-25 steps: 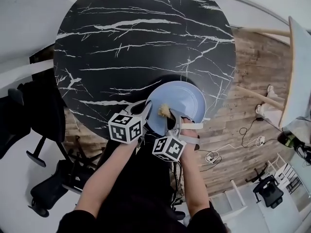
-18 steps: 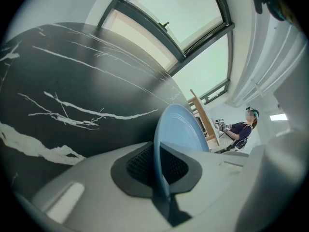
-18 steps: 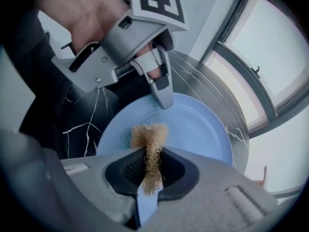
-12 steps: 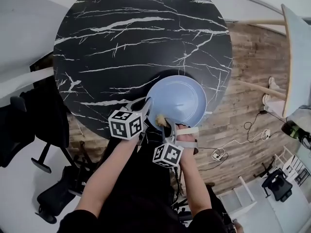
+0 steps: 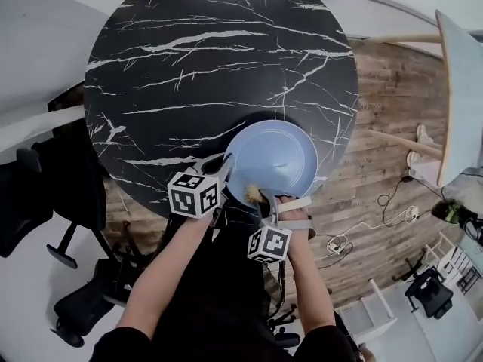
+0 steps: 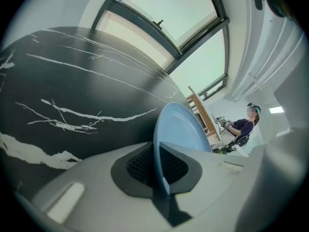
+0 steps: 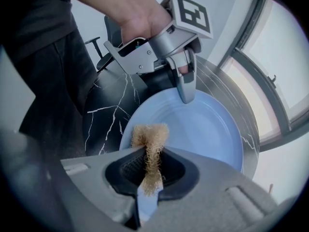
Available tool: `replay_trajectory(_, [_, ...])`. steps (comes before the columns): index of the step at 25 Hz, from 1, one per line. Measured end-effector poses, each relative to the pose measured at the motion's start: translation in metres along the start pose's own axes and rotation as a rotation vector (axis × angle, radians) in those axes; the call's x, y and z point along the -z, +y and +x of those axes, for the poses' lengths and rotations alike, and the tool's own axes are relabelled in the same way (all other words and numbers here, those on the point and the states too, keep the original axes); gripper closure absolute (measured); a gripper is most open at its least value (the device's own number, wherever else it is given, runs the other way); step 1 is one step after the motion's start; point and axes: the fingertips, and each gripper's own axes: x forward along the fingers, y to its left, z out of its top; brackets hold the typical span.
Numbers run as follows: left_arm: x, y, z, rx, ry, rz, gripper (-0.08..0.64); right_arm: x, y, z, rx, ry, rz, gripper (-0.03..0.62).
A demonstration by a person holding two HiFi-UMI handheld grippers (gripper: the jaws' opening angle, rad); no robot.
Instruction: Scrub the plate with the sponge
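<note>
Tongs on the left [image 5: 224,171] clamp the blue plate [image 5: 283,157] by its rim. Right tongs [image 7: 149,170] squeeze the sponge [image 7: 150,138] at the plate's near edge.

free room: black marble tabletop [image 5: 211,66], open to me beyond and left of the blue plate [image 5: 283,153]. obstacles: plate at the near edge, my left gripper [image 5: 225,170] clamped on its left rim, my right gripper [image 5: 266,196] pinching the sponge [image 5: 253,194] at its near rim. office chairs [image 5: 34,198] crowd the floor left.
</note>
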Motion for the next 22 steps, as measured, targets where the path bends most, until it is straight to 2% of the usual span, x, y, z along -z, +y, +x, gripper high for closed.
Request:
replay_trajectory(9, [0.002,-0.001,0.000,-0.002,0.030,0.012,0.541,-0.001,-0.010,-0.001,-0.117,-0.002,0.006,0.548])
replay_trajectory(17, [0.002,-0.001,0.000,-0.013,0.041,0.013,0.541,0.000,-0.061,0.007,-0.121,-0.011,0.009,0.545])
replay_trajectory(22, [0.003,-0.002,0.001,-0.018,0.040,0.004,0.541,-0.002,-0.083,0.012,-0.162,-0.014,-0.006,0.545])
